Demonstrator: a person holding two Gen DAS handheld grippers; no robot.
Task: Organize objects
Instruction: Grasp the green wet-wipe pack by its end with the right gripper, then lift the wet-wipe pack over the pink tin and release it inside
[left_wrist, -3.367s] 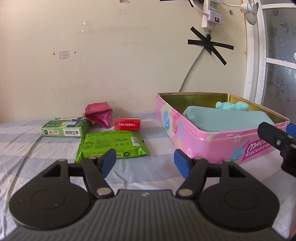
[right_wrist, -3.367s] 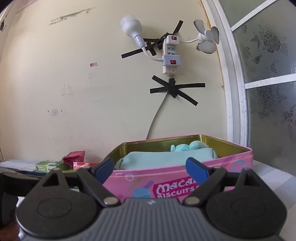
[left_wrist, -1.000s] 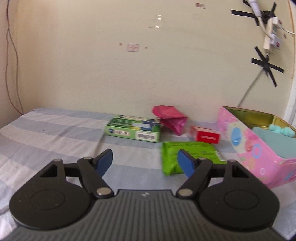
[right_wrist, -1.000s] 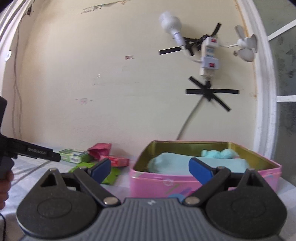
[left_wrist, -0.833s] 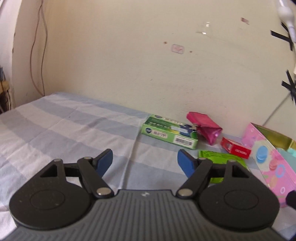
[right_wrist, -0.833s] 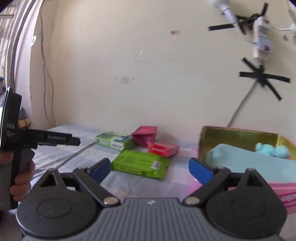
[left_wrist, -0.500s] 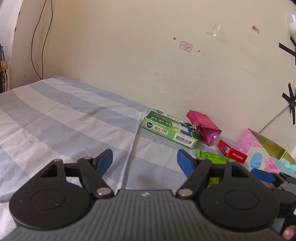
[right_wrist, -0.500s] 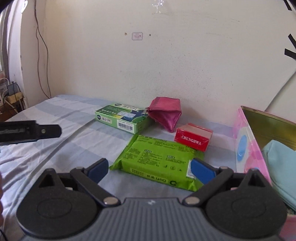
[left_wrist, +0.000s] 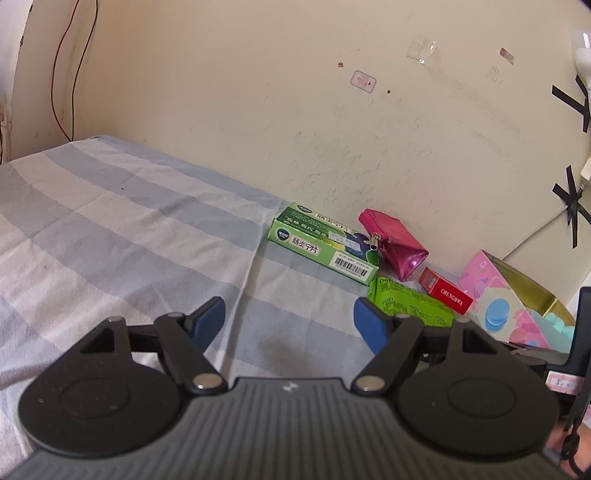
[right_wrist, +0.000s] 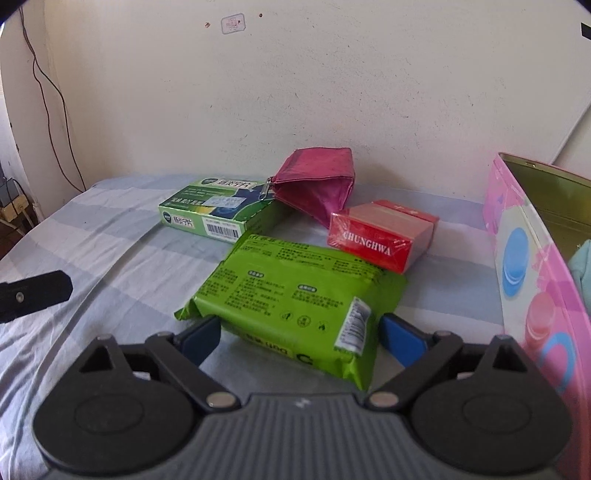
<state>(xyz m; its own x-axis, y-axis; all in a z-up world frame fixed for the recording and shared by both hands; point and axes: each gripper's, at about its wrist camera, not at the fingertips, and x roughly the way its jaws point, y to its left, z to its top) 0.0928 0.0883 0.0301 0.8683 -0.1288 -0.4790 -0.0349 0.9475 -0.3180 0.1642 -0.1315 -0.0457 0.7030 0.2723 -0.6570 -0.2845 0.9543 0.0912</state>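
Observation:
A green wipes pack (right_wrist: 295, 299) lies on the striped sheet, and its near end sits between the fingers of my right gripper (right_wrist: 301, 338). The jaws are closing around it. The left pad is at the pack's edge, and a small gap still shows at the right pad. Behind the pack lie a red Chunghwa box (right_wrist: 380, 236), a pink coin purse (right_wrist: 317, 181) and a green medicine box (right_wrist: 218, 210). The open pink tin (right_wrist: 535, 266) stands to the right. My left gripper (left_wrist: 290, 321) is open and holds nothing, left of the same objects.
The beige wall runs close behind the objects. A teal pouch (right_wrist: 581, 266) lies inside the tin. The striped sheet (left_wrist: 110, 229) stretches bare to the left. Part of the left gripper's body (right_wrist: 33, 295) pokes in at the left of the right wrist view.
My right gripper swung left from the tin and dropped towards the green pack, which now lies between its fingers. The left gripper turned left and rolled, then held still.

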